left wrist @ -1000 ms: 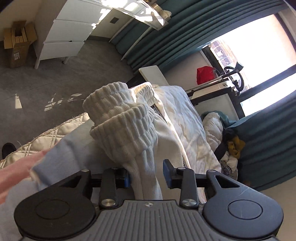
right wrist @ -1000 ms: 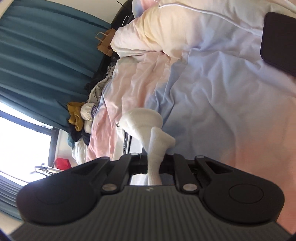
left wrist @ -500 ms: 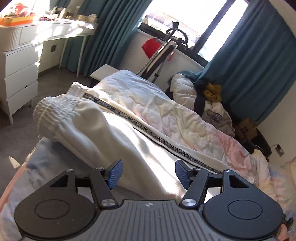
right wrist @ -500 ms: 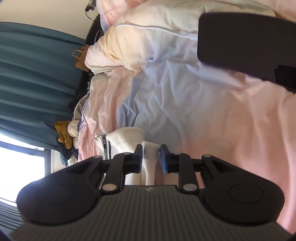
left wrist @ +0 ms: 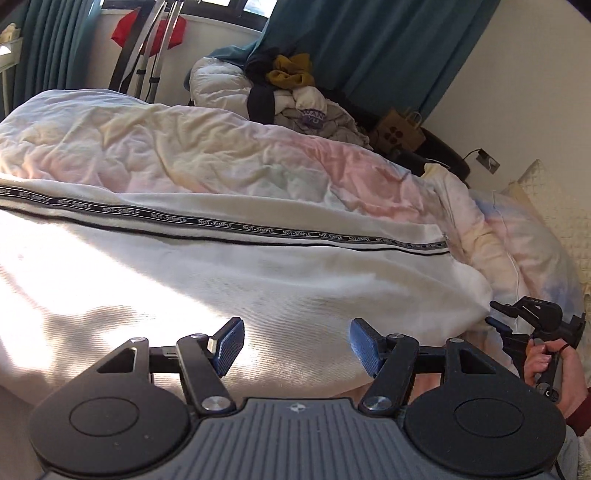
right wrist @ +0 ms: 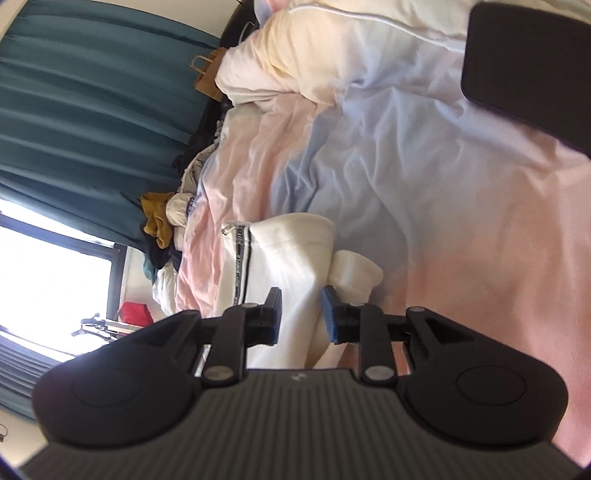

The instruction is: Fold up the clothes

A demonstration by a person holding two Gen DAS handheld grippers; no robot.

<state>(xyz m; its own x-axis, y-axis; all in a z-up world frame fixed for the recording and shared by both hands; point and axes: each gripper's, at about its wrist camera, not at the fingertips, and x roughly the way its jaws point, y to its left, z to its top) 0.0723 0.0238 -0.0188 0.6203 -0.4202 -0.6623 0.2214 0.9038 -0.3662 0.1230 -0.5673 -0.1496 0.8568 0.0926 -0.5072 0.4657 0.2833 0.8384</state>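
Now the white trousers [left wrist: 258, 280] lie stretched lengthwise across the bed, on a pastel duvet [left wrist: 229, 158] of pink, cream and pale blue. A black side stripe [left wrist: 221, 224] with repeated white lettering runs along the upper edge of the leg. Sunlight falls in patches on the near fabric.

Left gripper [left wrist: 295, 345]: jaws stand wide apart, blue pads showing, nothing between them. It hangs just above the trouser cloth; no pad presses on it.

Right gripper [right wrist: 301, 314]: jaws have just been opening. White trouser fabric lies between them in the right wrist view, but gaps show on both sides of the fold, so the pads no longer pinch it. The ribbed cuff [right wrist: 356, 273] sits just beyond the right-hand pad, resting on the duvet. In the left wrist view this gripper appears at the far right edge, held in a hand [left wrist: 546, 369] with a dark red sleeve [left wrist: 580, 417], at the end of the trouser leg.

Background: teal curtains [left wrist: 369, 44] and a heap of other clothes [left wrist: 291, 96], including a mustard item, beyond the far side of the bed. A brown paper bag [left wrist: 400, 129] stands beside the heap. A red item [left wrist: 147, 31] hangs under the window.
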